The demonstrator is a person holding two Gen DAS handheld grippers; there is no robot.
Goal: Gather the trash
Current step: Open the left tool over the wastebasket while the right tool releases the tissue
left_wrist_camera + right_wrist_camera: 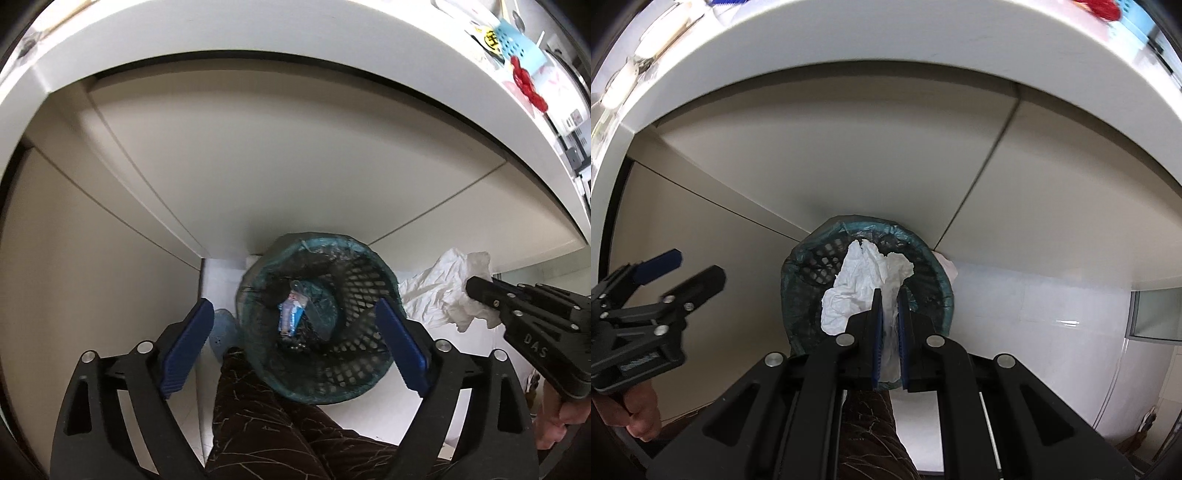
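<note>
A black mesh waste basket point(354, 354) with a teal liner stands on the white floor under a counter; a blue-and-white wrapper point(291, 312) lies inside. My left gripper point(295, 339) is open and empty, its blue pads spread above the basket. My right gripper point(889, 295) is shut on a crumpled white tissue point(860, 284) and holds it over the basket point(934, 280). In the left wrist view the tissue point(443, 288) hangs at the basket's right side with the right gripper point(476, 288) on it. The left gripper point(690, 273) shows at the left of the right wrist view.
A white counter edge point(258, 33) arcs overhead, with beige cabinet panels point(258, 166) behind the basket. A pale blue object point(223, 328) lies on the floor left of the basket. The person's dark patterned trouser leg point(258, 417) stands in front of it.
</note>
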